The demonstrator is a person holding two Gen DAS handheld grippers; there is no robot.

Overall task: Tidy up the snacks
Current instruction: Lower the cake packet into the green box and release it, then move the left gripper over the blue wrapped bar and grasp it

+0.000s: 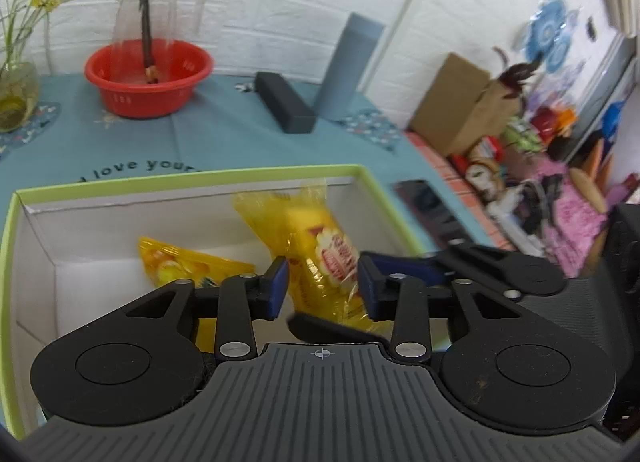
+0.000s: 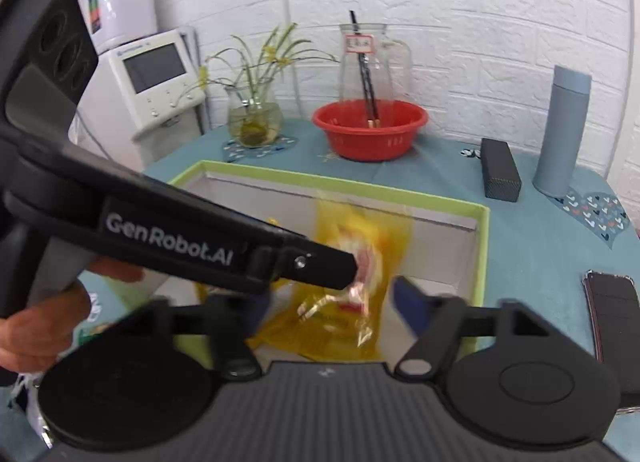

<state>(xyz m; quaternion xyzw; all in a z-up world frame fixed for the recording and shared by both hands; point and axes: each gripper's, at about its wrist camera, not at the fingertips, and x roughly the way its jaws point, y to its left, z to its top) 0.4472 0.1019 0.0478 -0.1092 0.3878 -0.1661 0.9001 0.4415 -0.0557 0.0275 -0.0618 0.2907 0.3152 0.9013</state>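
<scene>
A yellow snack packet (image 1: 324,258) hangs blurred between the blue pads of my left gripper (image 1: 323,288), over the green-rimmed white box (image 1: 192,178); the jaws stand open with gaps on both sides of it. A second yellow packet (image 1: 188,266) lies on the box floor. In the right wrist view the same blurred packet (image 2: 352,262) is over the box (image 2: 482,246), in front of my open right gripper (image 2: 332,302). The left gripper's black arm (image 2: 180,238) crosses that view, partly hiding the right gripper's left finger.
On the teal tablecloth stand a red basin (image 2: 370,130) with a glass jug (image 2: 372,58), a plant vase (image 2: 254,122), a black case (image 2: 500,174) and a grey-blue flask (image 2: 564,130). A phone (image 2: 612,310) lies right of the box. Clutter sits off the table's right side (image 1: 520,166).
</scene>
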